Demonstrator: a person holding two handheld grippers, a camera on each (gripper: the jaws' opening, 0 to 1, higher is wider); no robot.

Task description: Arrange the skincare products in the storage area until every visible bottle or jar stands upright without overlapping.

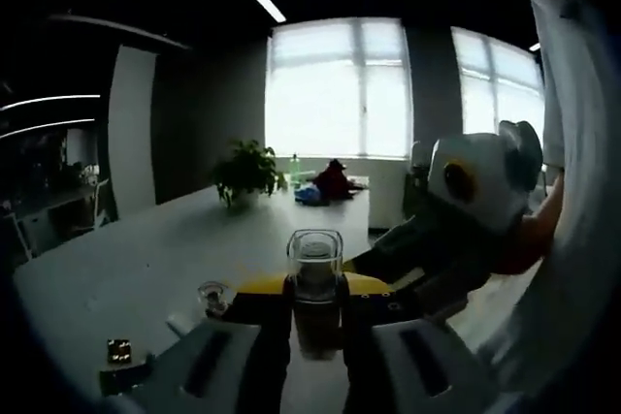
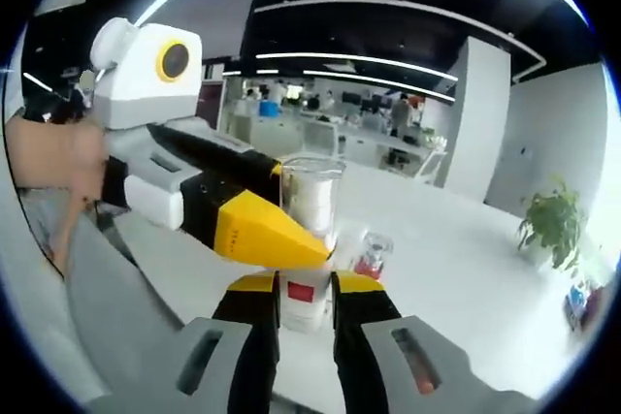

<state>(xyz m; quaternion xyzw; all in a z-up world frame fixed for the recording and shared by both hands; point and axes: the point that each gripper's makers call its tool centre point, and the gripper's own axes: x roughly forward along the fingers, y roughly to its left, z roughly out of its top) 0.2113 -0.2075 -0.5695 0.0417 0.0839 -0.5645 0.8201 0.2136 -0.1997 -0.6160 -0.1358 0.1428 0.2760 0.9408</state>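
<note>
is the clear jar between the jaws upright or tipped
Upright. In the left gripper view the jar stands vertical, its clear cap on top, between the left gripper jaws; the right gripper view shows it upright too.

- The white table (image 1: 146, 259) lies open across its broad middle, toward the potted plant (image 1: 247, 174) at the far end.
- A clear jar (image 1: 314, 269) stands between the left gripper (image 1: 315, 322)'s jaws, blocking the way straight ahead.
- The right gripper (image 2: 303, 312) closes in from the opposite side.
- A small glass bottle (image 2: 372, 255) stands just beside the jar.
- A small dark box (image 1: 118, 351) sits by the near edge.
</note>
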